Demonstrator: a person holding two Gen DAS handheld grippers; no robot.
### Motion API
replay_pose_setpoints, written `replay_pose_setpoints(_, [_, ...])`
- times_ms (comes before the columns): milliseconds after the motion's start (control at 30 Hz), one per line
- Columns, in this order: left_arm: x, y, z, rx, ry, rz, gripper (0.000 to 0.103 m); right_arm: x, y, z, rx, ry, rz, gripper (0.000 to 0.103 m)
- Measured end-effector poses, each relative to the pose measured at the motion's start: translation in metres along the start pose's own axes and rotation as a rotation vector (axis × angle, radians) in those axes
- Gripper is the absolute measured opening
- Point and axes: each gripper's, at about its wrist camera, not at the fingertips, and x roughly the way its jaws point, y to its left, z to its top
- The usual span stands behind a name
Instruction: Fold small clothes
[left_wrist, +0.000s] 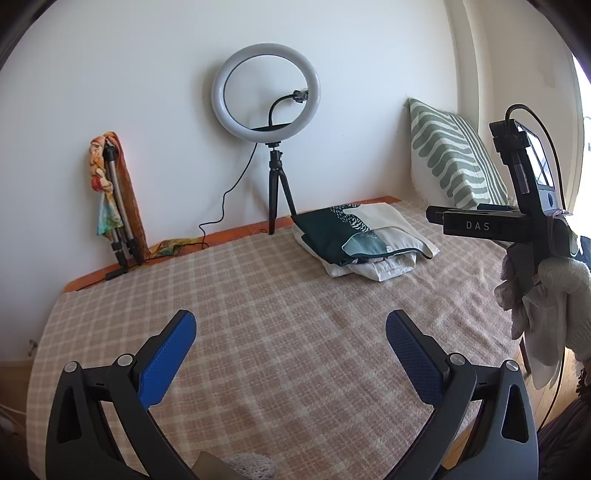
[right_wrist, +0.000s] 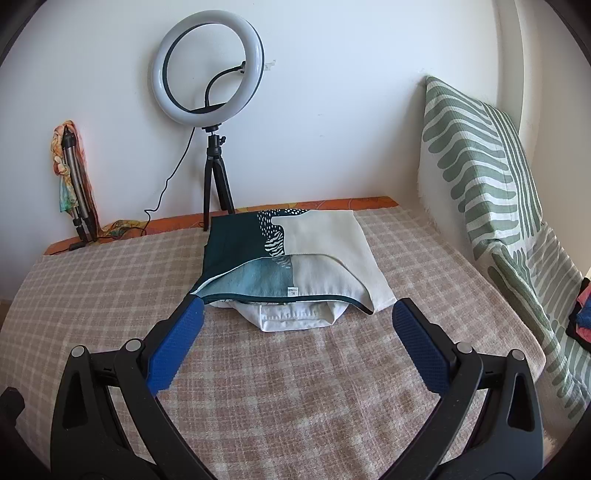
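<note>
grippers both stand wide apart and hold nothing. left gripper (left_wrist: 291, 332) hovers above the checked blanket (left_wrist: 258, 314), its blue-padded fingers (left_wrist: 168, 360) spread to either side with bare blanket between them; neither pad touches cloth. it looks slightly down and forward across the bed toward the wall.

right gripper (right_wrist: 297, 325) is likewise spread wide, with its blue pads (right_wrist: 177, 343) low over the checked blanket (right_wrist: 295, 387). its left fingertip sits just beside, perhaps touching, the near left corner of the folded clothes (right_wrist: 291, 258); whether there is contact cannot be told. the right fingertip lies just beside the pile's near right corner, apart from it. nothing is clamped.

in the left wrist view the right gripper (left_wrist: 436, 216) shows from the side at the right edge, its black body marked "das" held level above the blanket, with a phone-like screen (left_wrist: 539, 158) mounted on top and the person's hand in a pale glove (left_wrist: 554, 295) below it.

folded clothes (left_wrist: 362, 240) lie in a small stack on the far half of the blanket, near the wall: a dark teal and cream patterned piece on top, a white garment (right_wrist: 291, 317) under it with its hem sticking out toward the camera.

behind the stack a ring light (right_wrist: 208, 70) stands on a small black tripod (right_wrist: 216, 177). a folded tripod draped with a coloured scarf (left_wrist: 110, 192) leans on the wall at the left. a green-and-white striped cushion (right_wrist: 476, 158) leans at the right.
</note>
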Motion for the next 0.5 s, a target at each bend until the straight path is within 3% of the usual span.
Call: replay_pose_setpoints(500, [-0.0008,0.0004,-0.0003,0.0,0.003,-0.007,0.102,0.0047,-0.0046,-0.0009,0.038,0.012,0.013,0.103])
